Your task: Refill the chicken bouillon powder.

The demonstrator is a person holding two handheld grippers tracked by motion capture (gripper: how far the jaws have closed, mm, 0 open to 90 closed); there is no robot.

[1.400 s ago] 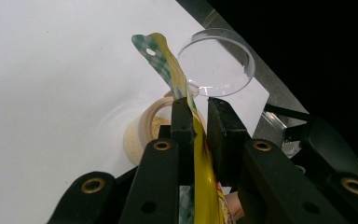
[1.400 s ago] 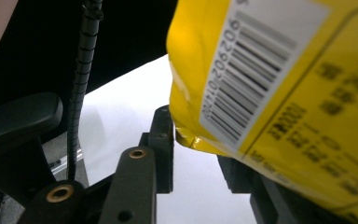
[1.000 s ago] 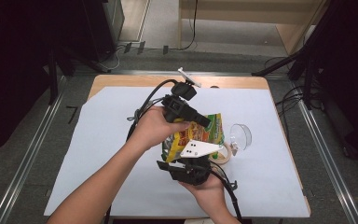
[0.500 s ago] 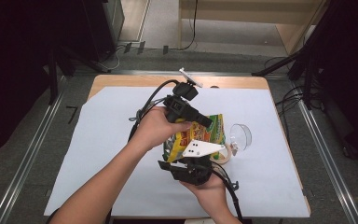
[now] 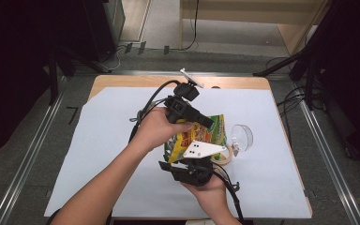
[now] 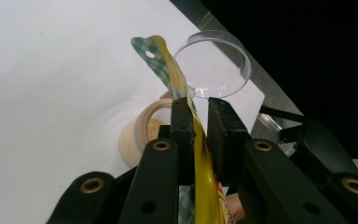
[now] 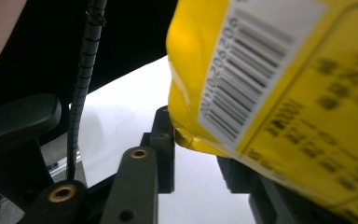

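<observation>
Left gripper (image 5: 208,123) pinches yellow snack bag (image 5: 206,133) by its edge; in left gripper view the bag (image 6: 200,154) sits between the closed-in jaws. Just beyond the jaws: tape roll (image 6: 142,133) and clear lid (image 6: 213,63) on white sheet (image 5: 103,140), open room leftward. Right gripper (image 5: 192,169) clamps the bag's lower corner (image 7: 186,135) from below.

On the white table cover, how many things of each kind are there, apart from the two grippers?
Yellow snack bags: 1
Clear round lids: 1
Beige open jars: 1
Total: 3
</observation>
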